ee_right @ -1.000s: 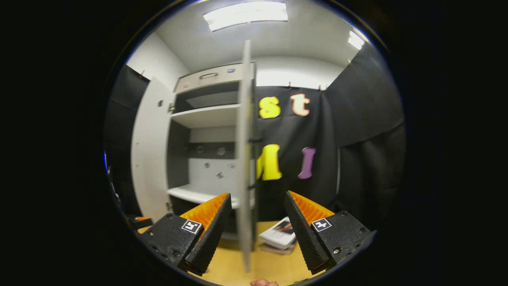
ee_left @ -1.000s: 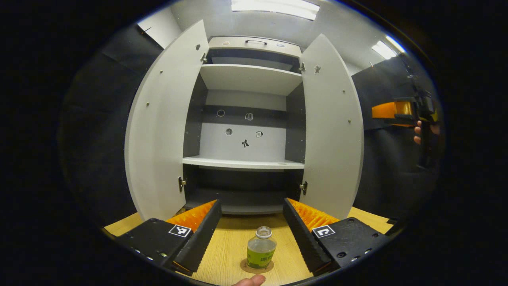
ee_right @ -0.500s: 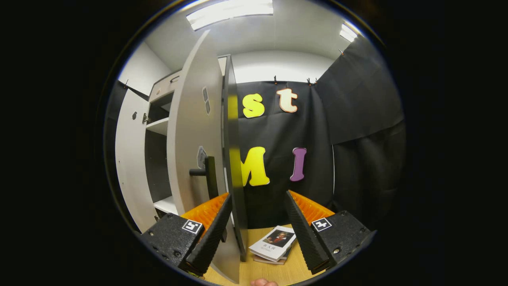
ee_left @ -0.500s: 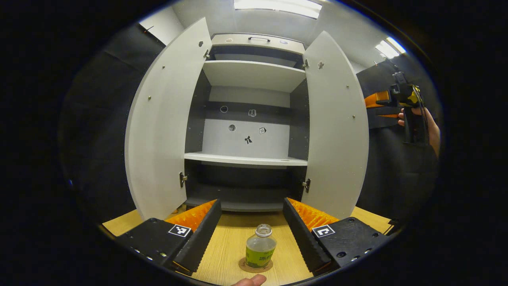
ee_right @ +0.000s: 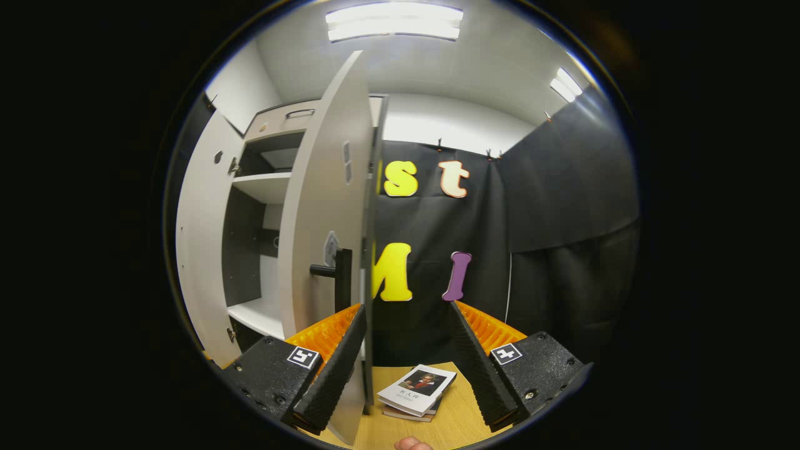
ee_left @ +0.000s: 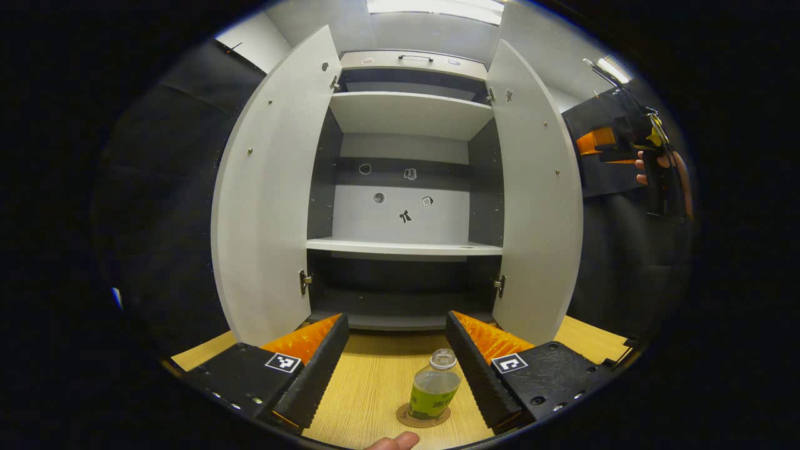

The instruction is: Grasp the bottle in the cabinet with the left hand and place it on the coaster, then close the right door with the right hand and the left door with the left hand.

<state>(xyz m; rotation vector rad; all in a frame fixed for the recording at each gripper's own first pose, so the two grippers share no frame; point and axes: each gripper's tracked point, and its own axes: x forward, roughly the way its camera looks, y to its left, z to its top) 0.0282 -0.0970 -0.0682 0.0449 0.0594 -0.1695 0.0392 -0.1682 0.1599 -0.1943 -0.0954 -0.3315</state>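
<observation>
Between the wide-open fingers of the left hand-held gripper [ee_left: 396, 369], in the left gripper view, the small clear green-labelled plastic bottle [ee_left: 434, 392] stands released on its round brown coaster [ee_left: 423, 417] atop the pale wooden bench [ee_left: 369, 387]; both grey cabinet doors [ee_left: 265, 194] are open.

Across in the right gripper view, the right hand-held gripper [ee_right: 406, 359] gapes empty around the right door's edge [ee_right: 369, 262]. Pushing off-centre risks the door slipping past a finger.

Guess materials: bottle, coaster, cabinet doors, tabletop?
Bottle: clear plastic by its see-through upper body, with a green wrap label. Coaster: thin brown disc, cork or wood; can't tell which. Right door and left door: matte grey laminated board, likely; flat faces, metal hinges. Tabletop: light wood grain, possibly veneer or laminate.
</observation>
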